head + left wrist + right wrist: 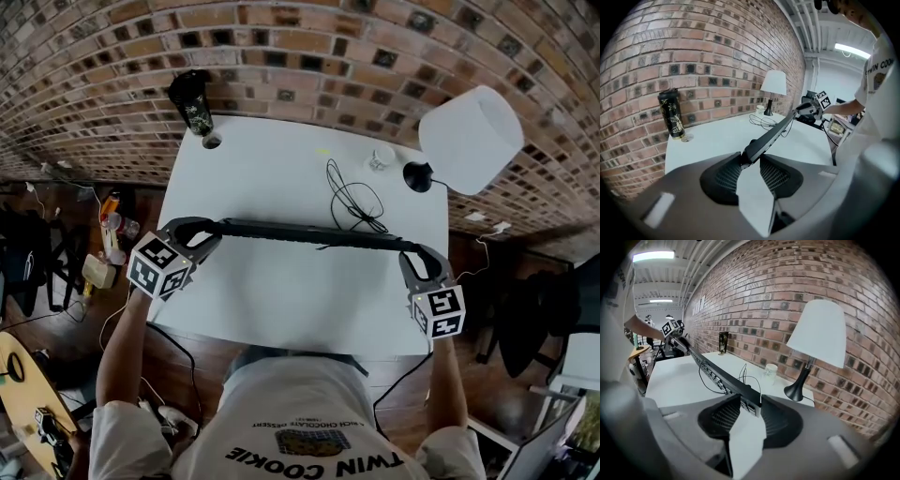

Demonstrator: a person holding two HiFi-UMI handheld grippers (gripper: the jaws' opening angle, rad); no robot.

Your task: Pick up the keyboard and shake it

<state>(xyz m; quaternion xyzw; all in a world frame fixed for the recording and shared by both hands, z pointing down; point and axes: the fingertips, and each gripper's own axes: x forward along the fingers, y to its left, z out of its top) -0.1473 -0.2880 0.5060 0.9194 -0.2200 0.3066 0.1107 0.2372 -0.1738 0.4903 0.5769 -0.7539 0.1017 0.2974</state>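
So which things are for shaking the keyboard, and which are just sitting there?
For the job: keyboard, left gripper, right gripper, each clamped on one end.
Just sitting there: black tumbler, white lamp, small cup.

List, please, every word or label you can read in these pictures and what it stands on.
"TWIN COOKIE": person's shirt, upside down in the head view.
Smaller print beside it: too small to read.
Keyboard keys: too blurred to read.
Tumbler: pattern only, no words.
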